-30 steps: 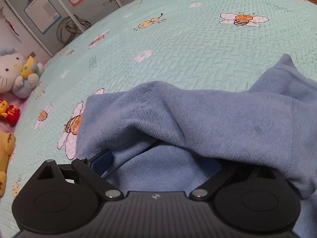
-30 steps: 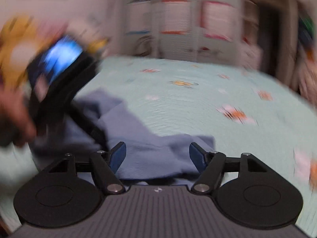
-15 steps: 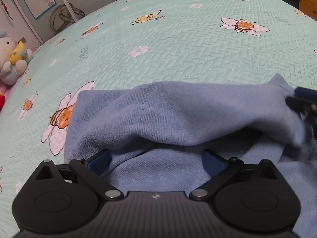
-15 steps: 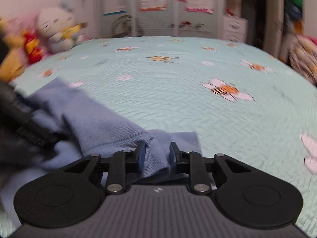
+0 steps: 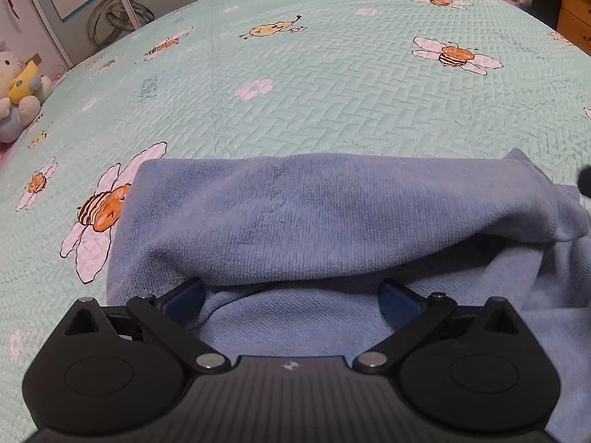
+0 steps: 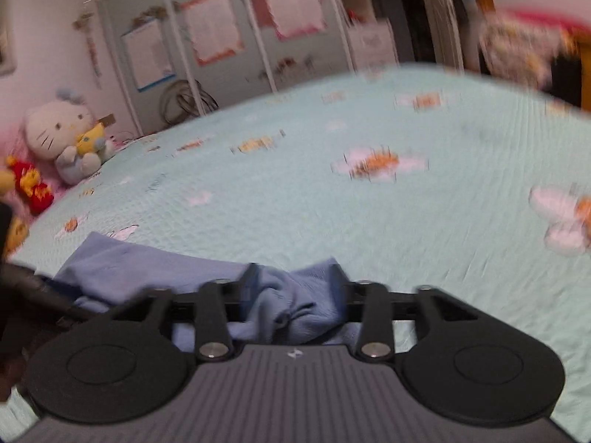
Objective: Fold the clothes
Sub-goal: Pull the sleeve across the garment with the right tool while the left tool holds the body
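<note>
A blue terry cloth (image 5: pixel 332 214) lies on the bed, its far half folded back over the near half. My left gripper (image 5: pixel 291 291) is open wide, and both blue fingertips (image 5: pixel 184 295) are tucked under the edge of the upper fold. In the right wrist view, the cloth's right corner (image 6: pixel 295 302) sits loosely bunched between the fingers of my right gripper (image 6: pixel 293 280). Those jaws are opening and their pads stand off the fabric. This view is motion-blurred.
The mint quilted bedspread (image 5: pixel 314 103) with bee and flower prints stretches far beyond the cloth. Plush toys (image 6: pixel 62 136) sit along the bed's left edge by the wall. A wooden cabinet (image 5: pixel 576 7) stands at the far right. The dark left gripper body (image 6: pixel 22 284) shows at the left edge.
The right gripper closed on the cloth's corner half a second ago and has since spread its jaws. The upper fold now lies flatter and straighter. The left gripper stayed open.
</note>
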Action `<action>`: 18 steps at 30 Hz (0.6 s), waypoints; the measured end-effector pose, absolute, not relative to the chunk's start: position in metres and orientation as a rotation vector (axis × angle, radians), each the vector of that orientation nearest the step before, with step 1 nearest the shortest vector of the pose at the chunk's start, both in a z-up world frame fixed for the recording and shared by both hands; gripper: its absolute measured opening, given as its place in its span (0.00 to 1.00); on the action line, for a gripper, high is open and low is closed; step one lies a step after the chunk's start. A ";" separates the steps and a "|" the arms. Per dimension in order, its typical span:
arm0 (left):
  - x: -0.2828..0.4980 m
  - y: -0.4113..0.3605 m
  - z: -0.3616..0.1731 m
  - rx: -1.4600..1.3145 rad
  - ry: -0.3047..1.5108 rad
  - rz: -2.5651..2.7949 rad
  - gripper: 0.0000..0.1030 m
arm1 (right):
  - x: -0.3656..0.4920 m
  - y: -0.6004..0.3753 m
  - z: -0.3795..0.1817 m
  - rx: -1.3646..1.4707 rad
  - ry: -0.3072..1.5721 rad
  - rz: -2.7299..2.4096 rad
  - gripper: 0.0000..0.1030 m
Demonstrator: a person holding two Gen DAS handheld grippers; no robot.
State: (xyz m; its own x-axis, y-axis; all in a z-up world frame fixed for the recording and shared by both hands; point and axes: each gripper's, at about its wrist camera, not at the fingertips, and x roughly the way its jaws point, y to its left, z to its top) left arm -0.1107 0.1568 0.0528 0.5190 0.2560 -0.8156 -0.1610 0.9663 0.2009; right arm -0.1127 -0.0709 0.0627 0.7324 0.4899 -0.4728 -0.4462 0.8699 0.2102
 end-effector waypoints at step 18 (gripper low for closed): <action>-0.112 0.157 0.052 0.098 0.987 0.249 1.00 | -0.083 -0.008 0.034 -0.205 0.575 0.578 0.47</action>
